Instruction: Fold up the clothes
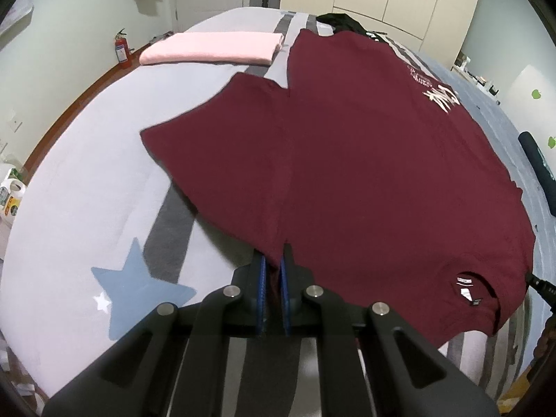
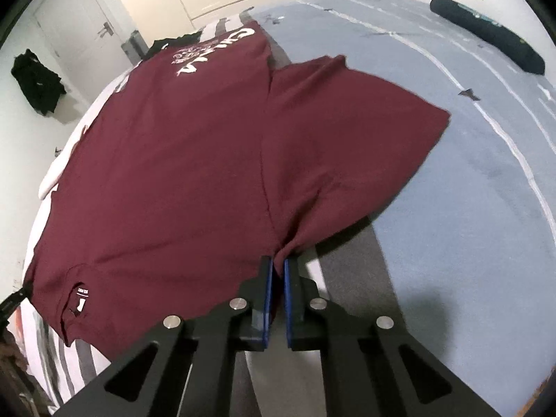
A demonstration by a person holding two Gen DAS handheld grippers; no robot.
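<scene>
Left gripper (image 1: 274, 264), black with blue pads, is pressed together on a pinch of the dark maroon cotton T-shirt (image 1: 347, 173) at its near shoulder edge, where the sleeve joins the body. Right gripper (image 2: 278, 264), same build, is clamped on the opposite shoulder the same way. The cloth bunches into a small pleat at each pinch.

The shirt lies spread on the bed (image 1: 87, 191), under a pale grey cover with dark stripes and a blue star, collar and neck label (image 1: 467, 292) nearest, both sleeves fanned out flat, white print (image 1: 439, 95) toward the far hem.

Risks, as judgement:
- Both pinches look thin, only a little fabric between the pads. A fast lift could pull the cloth out of one side, so the shirt would swing and crumple.
- Uneven lift heights would skew the fold line, and the sleeves would then land crooked.
- Sleeves are loose; they may drag or flip under the body when the shoulders travel toward the hem.
- The far hem lies just beside a black garment (image 1: 342, 21) at the bed's far end; an overshoot could push into it or catch it.
- The folded pink garment (image 1: 212, 48) sits far left, just beside the left sleeve tip; a sideways sweep might nudge it.
- A dark rolled bundle (image 2: 486, 31) lies well apart at far right, low risk.
</scene>
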